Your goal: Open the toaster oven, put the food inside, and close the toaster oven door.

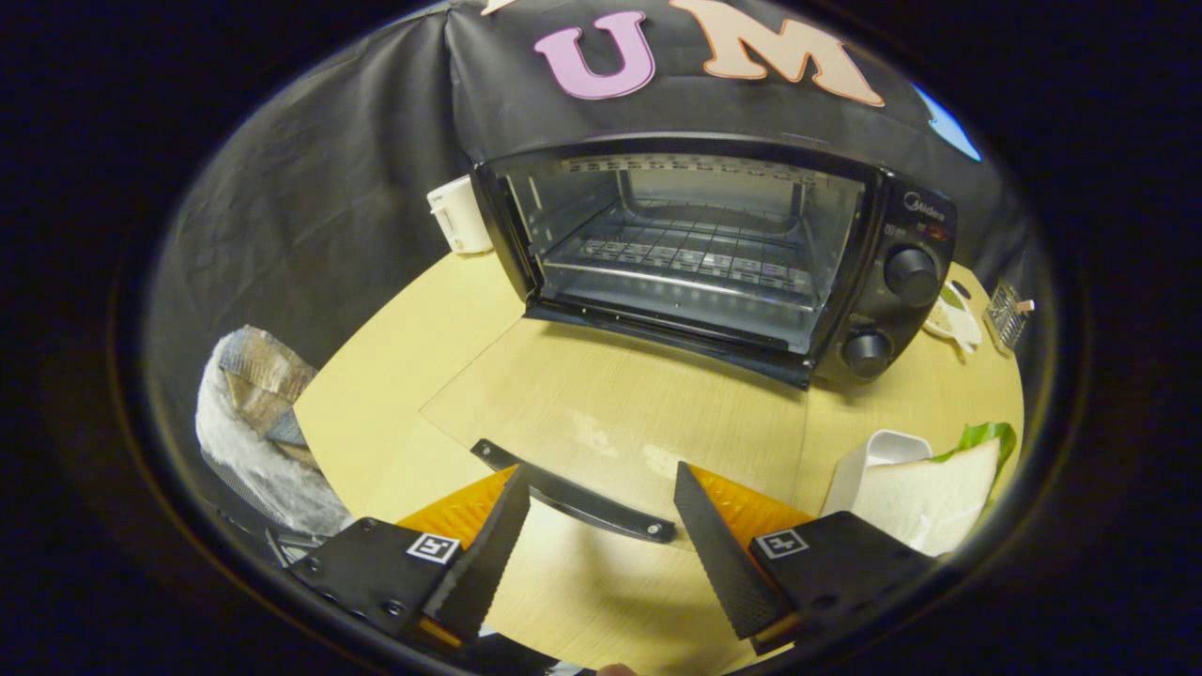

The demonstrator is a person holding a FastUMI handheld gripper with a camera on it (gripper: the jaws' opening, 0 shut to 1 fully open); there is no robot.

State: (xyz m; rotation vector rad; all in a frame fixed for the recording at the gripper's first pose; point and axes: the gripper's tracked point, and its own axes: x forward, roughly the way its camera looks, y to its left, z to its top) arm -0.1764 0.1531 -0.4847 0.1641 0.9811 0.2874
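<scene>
claw (601, 540): fingers spread wide, gripping nothing; door handle (573, 493) lies across the gap between them
toaster oven (714, 249): beyond the claw, door (610, 413) dropped fully open, glass flat over the worktop, wire rack (685, 253) bare
sandwich (939, 493): just right of the right finger, white bread with a green leaf, resting in a white dish (869, 460)
worktop (394, 376): pale wood, round-edged
room: white box (458, 214) left of the oven, crumpled wrapping (254, 413) off the left edge, black cloth wall behind

The gripper (601, 512) hovers with its jaws spread wide, one finger on each side of the dark bar handle (575, 496) of the lowered glass door, neither touching it.
</scene>
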